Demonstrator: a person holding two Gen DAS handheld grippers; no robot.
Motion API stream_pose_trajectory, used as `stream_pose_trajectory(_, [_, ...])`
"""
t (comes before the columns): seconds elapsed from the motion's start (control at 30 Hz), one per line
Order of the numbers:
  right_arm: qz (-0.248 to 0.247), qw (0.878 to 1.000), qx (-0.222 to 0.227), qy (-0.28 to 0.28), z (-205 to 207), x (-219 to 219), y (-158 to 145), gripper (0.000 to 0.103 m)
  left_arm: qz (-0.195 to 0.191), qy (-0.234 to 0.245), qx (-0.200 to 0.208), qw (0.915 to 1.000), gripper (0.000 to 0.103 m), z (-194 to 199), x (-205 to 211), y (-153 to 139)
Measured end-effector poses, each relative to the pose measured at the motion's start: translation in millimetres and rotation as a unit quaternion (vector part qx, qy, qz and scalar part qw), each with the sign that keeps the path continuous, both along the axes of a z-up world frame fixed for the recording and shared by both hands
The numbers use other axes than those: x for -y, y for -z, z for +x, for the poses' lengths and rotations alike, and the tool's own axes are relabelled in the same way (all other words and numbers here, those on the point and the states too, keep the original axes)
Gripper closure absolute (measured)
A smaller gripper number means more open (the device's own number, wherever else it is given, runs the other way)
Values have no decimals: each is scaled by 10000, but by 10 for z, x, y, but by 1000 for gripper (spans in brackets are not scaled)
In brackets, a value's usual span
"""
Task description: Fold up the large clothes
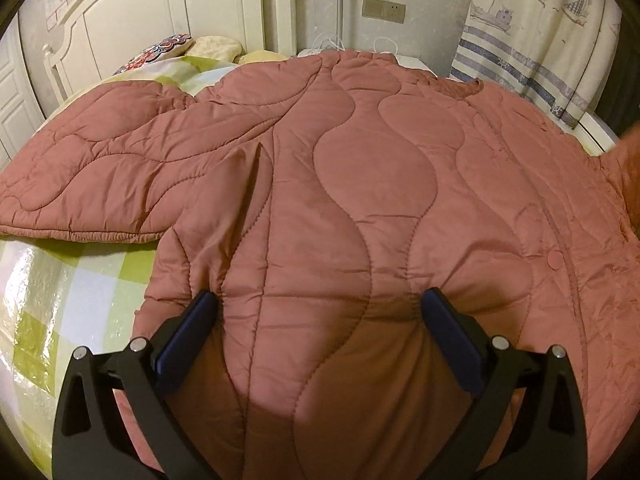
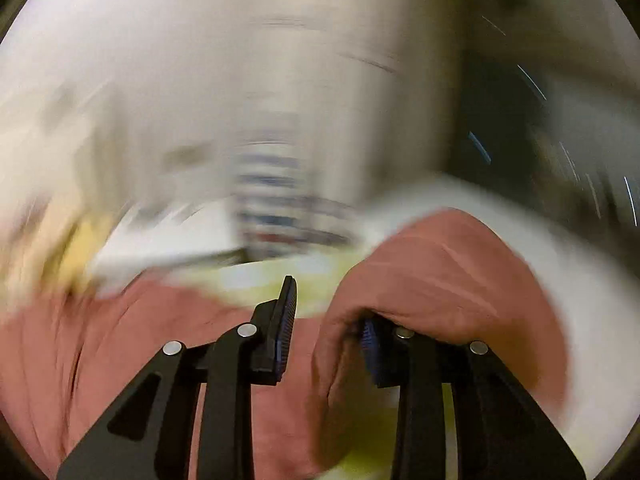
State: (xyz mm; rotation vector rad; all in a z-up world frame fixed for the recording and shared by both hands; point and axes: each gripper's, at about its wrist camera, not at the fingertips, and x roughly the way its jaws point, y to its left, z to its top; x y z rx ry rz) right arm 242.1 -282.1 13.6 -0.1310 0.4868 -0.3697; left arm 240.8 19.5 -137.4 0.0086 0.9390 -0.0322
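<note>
A large pink quilted jacket point(image 1: 360, 184) lies spread flat on the bed, one sleeve point(image 1: 100, 176) stretched out to the left. My left gripper point(image 1: 319, 300) points down onto its near part; the jaws stand wide open and both fingertips point(image 1: 206, 300) dent the fabric. The right wrist view is heavily blurred. There my right gripper point(image 2: 328, 302) has its jaws partly apart. A raised fold of the pink jacket point(image 2: 440, 280) drapes over the right finger and hangs into the gap. A slit shows between the fold and the left pad point(image 2: 286, 320).
A green and white checked bed cover point(image 1: 68, 288) shows beside the jacket at the left. Pillows point(image 1: 168, 48) lie by the white headboard point(image 1: 168, 4). A curtain with boats and blue stripes point(image 1: 532, 40) hangs at the far right, by the bed's edge point(image 1: 596, 132).
</note>
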Motion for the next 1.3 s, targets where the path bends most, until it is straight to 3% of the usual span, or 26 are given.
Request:
stream_pose_trajectory(0.03, [-457, 9981, -217, -352, 61, -307, 46, 70, -9, 3, 6, 10000, 2, -3, -2, -1])
stream_pose_trajectory(0.07, [-1032, 9886, -680, -858, 122, -738, 205, 69, -24, 4, 13, 10000, 2, -7, -5, -1])
stream_pose_trajectory(0.13, [-1597, 9625, -1640, -1453, 204, -1282, 621, 56, -75, 7, 29, 10000, 2, -11, -22, -5])
stream_pose_trajectory(0.2, [-1453, 9487, -2254, -1672, 209, -1488, 979, 53, -97, 10, 34, 9999, 2, -18, -29, -9])
stream_pose_trajectory(0.23, [-1297, 9494, -2331, -1657, 230, -1488, 1054, 51, -98, 13, 36, 9999, 2, -24, -29, -10])
stream_pose_trajectory(0.33, [-613, 9687, -2027, -1293, 108, -1221, 1048, 25, -110, 16, 45, 9999, 2, -30, -28, -13])
stream_pose_trajectory(0.43, [147, 9742, -1901, -1205, 26, -884, 932, 24, -106, 16, 46, 9999, 2, -32, -23, -15])
stream_pose_trajectory(0.53, [583, 9844, -1291, -1043, -165, -547, 695, 24, -130, 14, 54, 9999, 2, -42, -25, -17])
stream_pose_trajectory(0.6, [957, 9883, -1010, -620, -223, -203, 599, 24, -109, 14, 50, 9999, 2, -42, -26, -15])
stream_pose_trajectory(0.67, [1425, 9836, -1084, -202, -224, 141, 672, 24, -110, 14, 51, 9999, 2, -43, -32, -17])
stream_pose_trajectory(0.8, [1838, 9650, -1868, 75, -170, 339, 1095, 32, -95, 16, 49, 9999, 2, -42, -29, -20])
stream_pose_trajectory(0.97, [1392, 9719, -1897, 48, -439, 188, 1044, 29, -39, 73, 33, 10000, 2, -111, -40, -28])
stream_pose_trajectory(1.13, [1533, 9703, -1869, 62, -577, 240, 1046, 26, -85, 126, 49, 9999, 2, -197, -53, -33])
stream_pose_trajectory(1.23, [971, 9842, -1475, 137, -520, 162, 911, 26, -100, 125, 42, 9999, 2, -177, -59, -35])
stream_pose_trajectory(1.3, [390, 9920, -1166, -299, -544, -181, 751, 26, -42, 122, 32, 9999, 2, -163, -43, -33])
